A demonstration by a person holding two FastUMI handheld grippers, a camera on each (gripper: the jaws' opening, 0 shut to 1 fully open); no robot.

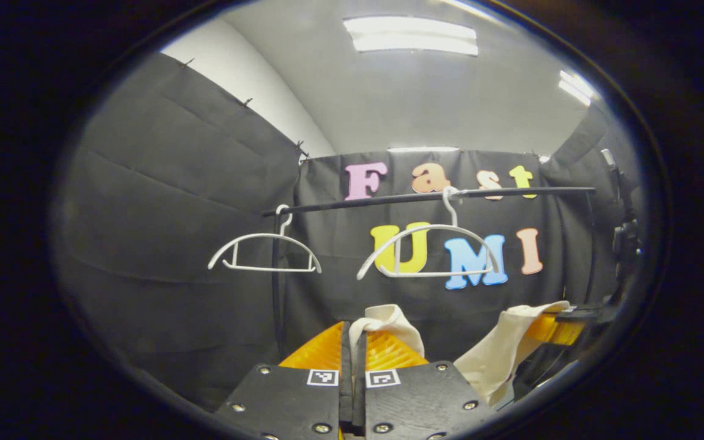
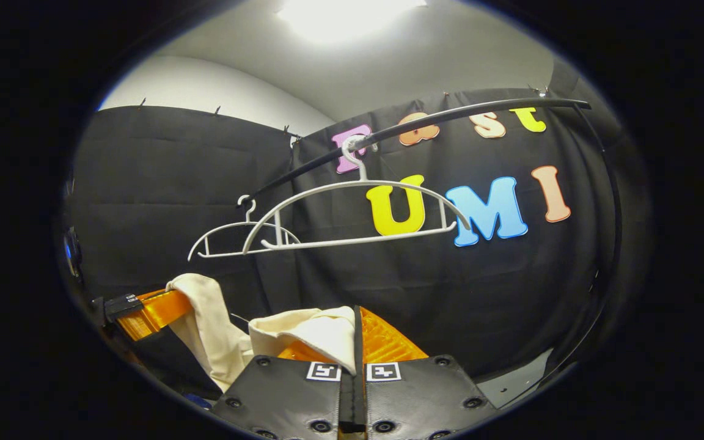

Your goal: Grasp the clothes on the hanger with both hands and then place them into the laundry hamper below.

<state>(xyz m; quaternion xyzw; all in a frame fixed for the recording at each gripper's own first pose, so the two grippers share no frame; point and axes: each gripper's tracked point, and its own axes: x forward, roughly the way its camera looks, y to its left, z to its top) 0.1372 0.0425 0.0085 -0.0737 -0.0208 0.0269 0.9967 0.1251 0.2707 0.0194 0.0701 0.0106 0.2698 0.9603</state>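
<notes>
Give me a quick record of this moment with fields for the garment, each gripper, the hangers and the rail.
garment: cream cloth, off the hangers, held between both grippers
left gripper: shut on the cream cloth
right gripper: shut on the cream cloth
hangers: two white hangers, near one and far one, both bare
rail: dark rail, both hangers hooked on it
hamper: not seen

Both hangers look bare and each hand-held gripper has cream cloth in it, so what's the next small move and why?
Probably lower both together toward the hamper. The cream garment is pinched in the left hand-held gripper and the right hand-held gripper, clear of the white hangers.
</notes>
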